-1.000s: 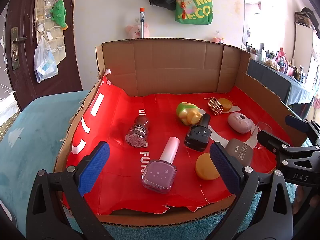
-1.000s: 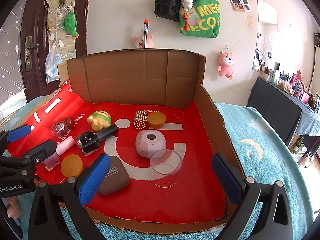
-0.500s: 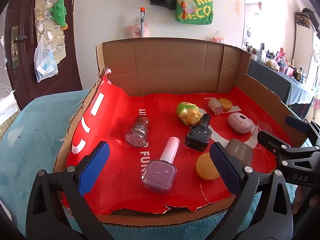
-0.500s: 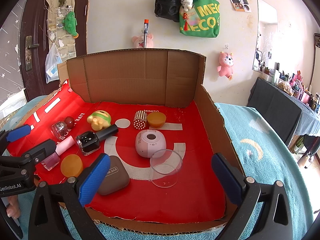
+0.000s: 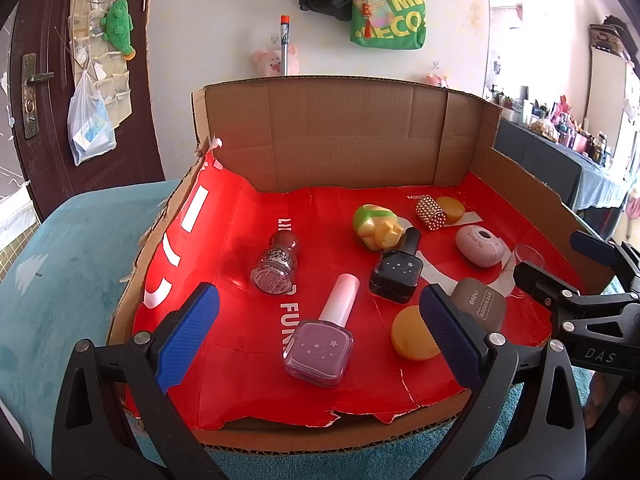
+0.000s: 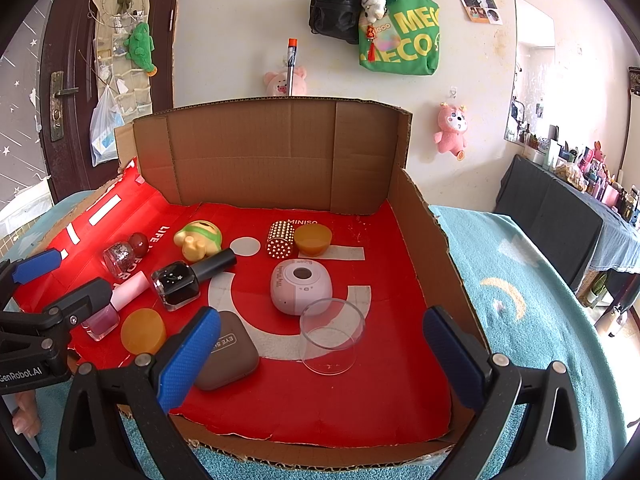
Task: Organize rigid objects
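Right gripper [image 6: 320, 344] agape over clear cup [image 6: 331, 336]

Both units same build: black plastic scissor-type frames, blue textured pads on the fingertips [image 5: 188, 336], silver pivot screws along the arms. Left gripper [image 5: 316, 334] shows white "GenRobot.AI" lettering on its side in the right wrist view. Right gripper [image 6: 320, 354] carries "DAS" in pale letters, seen from the left wrist view. Bit of a hand [image 6: 25, 416] under the left frame, edge-blurred, probably no glove.
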